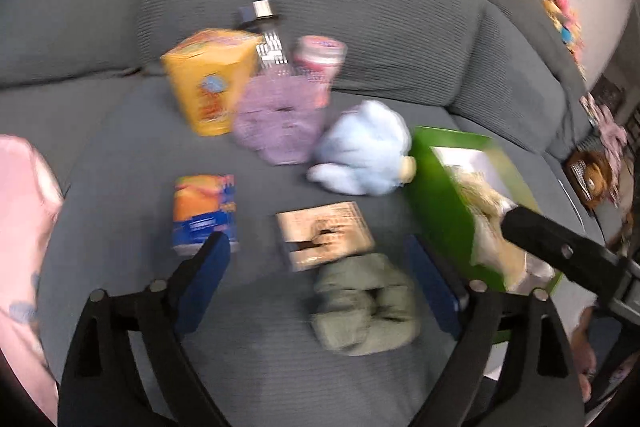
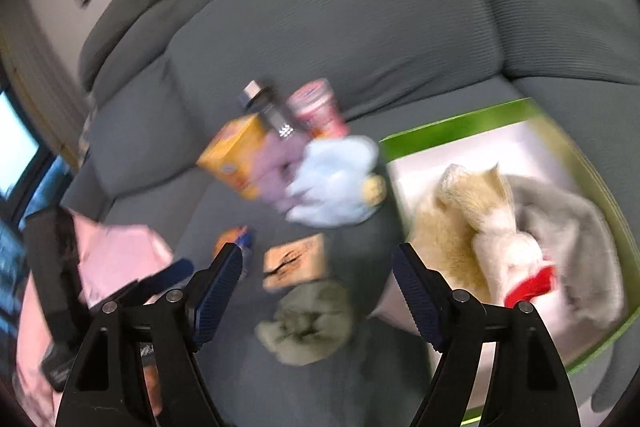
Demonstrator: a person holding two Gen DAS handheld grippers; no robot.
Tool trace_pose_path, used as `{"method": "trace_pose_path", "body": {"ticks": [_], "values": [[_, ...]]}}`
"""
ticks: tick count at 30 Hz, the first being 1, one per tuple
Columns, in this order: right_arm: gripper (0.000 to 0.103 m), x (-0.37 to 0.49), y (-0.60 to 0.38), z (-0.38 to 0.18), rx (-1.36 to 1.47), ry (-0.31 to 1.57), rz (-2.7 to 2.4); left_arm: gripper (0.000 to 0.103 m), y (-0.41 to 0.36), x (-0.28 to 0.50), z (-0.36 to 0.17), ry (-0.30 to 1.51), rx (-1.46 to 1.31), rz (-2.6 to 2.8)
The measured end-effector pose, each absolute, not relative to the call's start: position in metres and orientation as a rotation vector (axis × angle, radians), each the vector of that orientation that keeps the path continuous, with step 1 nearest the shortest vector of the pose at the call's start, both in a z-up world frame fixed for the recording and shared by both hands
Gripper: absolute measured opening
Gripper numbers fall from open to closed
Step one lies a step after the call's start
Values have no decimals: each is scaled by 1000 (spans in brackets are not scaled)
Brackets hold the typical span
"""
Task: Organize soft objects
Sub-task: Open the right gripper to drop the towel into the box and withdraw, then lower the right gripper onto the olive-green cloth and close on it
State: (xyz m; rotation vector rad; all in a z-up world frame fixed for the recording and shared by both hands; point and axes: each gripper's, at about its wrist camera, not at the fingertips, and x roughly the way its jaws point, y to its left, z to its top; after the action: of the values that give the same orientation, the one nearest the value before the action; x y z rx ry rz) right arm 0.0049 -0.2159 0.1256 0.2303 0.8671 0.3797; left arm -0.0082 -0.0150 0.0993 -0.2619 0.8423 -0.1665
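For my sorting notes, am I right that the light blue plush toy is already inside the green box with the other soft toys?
Not quite: the light blue plush toy lies on the sofa beside the green box, not inside it, as the right wrist view shows.

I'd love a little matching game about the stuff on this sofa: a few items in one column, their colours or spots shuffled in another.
Things:
1. plush toy
2. knitted hat
3. rolled cloth
4. furry toys

Descriptions:
A. olive green, nearest the grippers
B. pale blue
C. inside the green box
D. lilac, in front of the bottle

Pairs: 1-B, 2-D, 3-A, 4-C
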Motion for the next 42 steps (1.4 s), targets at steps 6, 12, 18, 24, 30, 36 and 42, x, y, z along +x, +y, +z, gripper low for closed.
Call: {"method": "trace_pose_path", "body": {"ticks": [6, 12, 18, 24, 30, 36, 42], "values": [[79, 20, -162, 83, 98, 1025, 402, 91, 33, -6, 50, 917, -373, -87], [79, 35, -154, 41, 29, 1147, 311, 91, 46, -3, 43, 961, -423, -70], [69, 33, -147, 18, -56, 1152, 278, 91, 47, 0, 38, 989, -425, -68], [24, 28, -138, 22, -42, 1117, 341, 91, 54, -3, 39, 973, -454, -70], [23, 14, -140, 58, 31, 937, 395, 91, 64, -6, 44, 943, -507, -60], [23, 36, -164, 59, 318, 859, 380, 91, 61, -6, 44, 946, -500, -63], [29, 38, -162, 51, 246, 1015, 325, 90, 50, -5, 40, 979, -476, -100]]}}
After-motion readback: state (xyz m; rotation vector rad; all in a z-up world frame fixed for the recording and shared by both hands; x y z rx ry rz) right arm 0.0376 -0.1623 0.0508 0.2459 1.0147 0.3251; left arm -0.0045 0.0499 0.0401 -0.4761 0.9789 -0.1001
